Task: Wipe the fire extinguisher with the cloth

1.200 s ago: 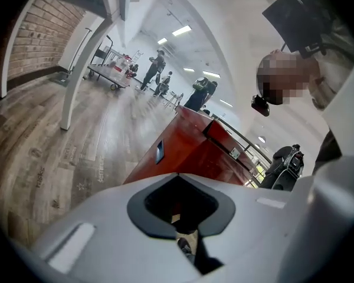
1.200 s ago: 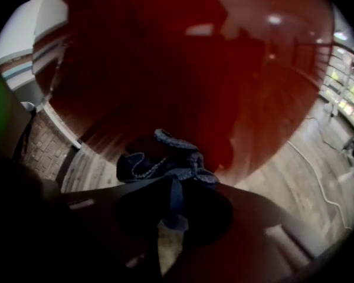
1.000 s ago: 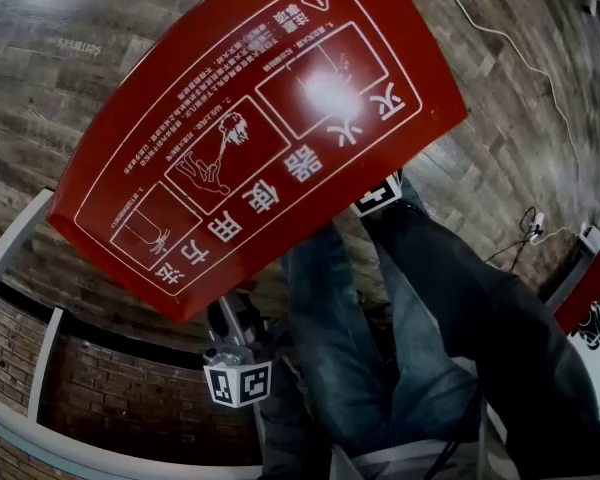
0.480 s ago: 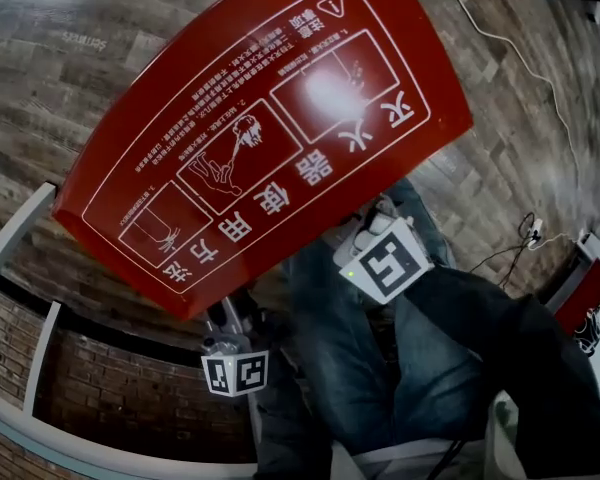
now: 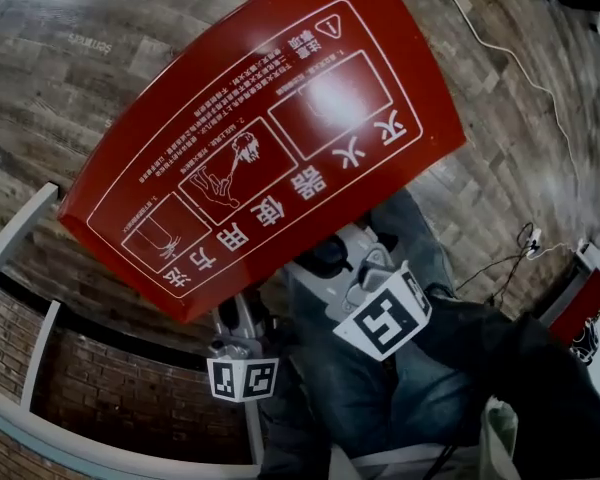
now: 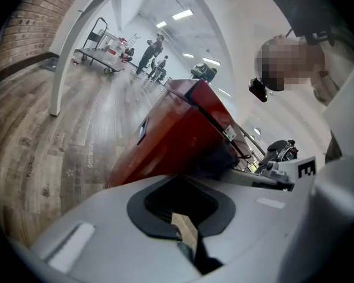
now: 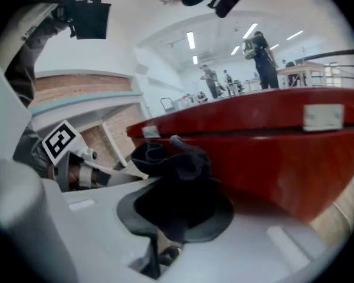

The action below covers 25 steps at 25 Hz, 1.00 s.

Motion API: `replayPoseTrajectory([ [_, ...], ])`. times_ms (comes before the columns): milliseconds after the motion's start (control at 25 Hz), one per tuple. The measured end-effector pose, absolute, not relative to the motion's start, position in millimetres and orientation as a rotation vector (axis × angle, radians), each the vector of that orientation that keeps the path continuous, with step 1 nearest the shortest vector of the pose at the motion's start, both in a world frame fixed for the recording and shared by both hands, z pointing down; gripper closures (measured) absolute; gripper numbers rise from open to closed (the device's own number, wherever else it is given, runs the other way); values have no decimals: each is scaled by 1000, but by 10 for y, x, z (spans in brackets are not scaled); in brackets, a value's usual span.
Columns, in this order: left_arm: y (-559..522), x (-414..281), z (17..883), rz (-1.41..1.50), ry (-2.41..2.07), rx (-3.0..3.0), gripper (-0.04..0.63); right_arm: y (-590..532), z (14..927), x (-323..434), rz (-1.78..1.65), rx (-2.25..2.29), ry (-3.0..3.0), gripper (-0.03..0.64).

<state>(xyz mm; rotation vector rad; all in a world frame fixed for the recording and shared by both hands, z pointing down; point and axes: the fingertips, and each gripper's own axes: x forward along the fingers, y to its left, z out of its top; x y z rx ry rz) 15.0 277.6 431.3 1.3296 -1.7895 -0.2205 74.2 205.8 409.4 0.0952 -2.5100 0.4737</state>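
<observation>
Head view gives us the red fire extinguisher box (image 5: 270,138) standing on the wood-plank floor (image 5: 100,58), its lid tilted toward us. Beyond the box's far and left edges the floor lies open. A white cable (image 5: 510,53) trails over the floor on the right, while a white frame (image 5: 20,238) and a brick wall (image 5: 110,388) close in the near left.

On the lid we read 灭火器使用方法 in large white characters, upside down to us. Beside them are three framed pictograms and a warning triangle; the small print is too fine to read.

Our right gripper (image 7: 171,217) has its jaws clamped on the dark cloth (image 7: 174,164), bunched just beside the lid's near edge; contact we cannot tell. Our left gripper (image 6: 186,217) sits below the lid's near corner, jaws drawn together with nothing seen between them.
</observation>
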Motion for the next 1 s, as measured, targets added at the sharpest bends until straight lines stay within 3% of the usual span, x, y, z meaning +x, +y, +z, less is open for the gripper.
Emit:
replayPoseTrajectory([
  [200,2701,256,4272,-160,-1765,1358,589,2122,3895,625,545,-4,-2590,561],
  [440,2561,298,4183,-180,-1767,1389,589,1272,3898,1689,611,401,-2454,561],
  [840,2278,450,3918,-193,-1771,1448,589,232,3697,2480,350,655,-2464,561],
  [1000,2193,530,3627,-192,-1774,1489,589,-98,3171,2465,94,611,-2506,561],
])
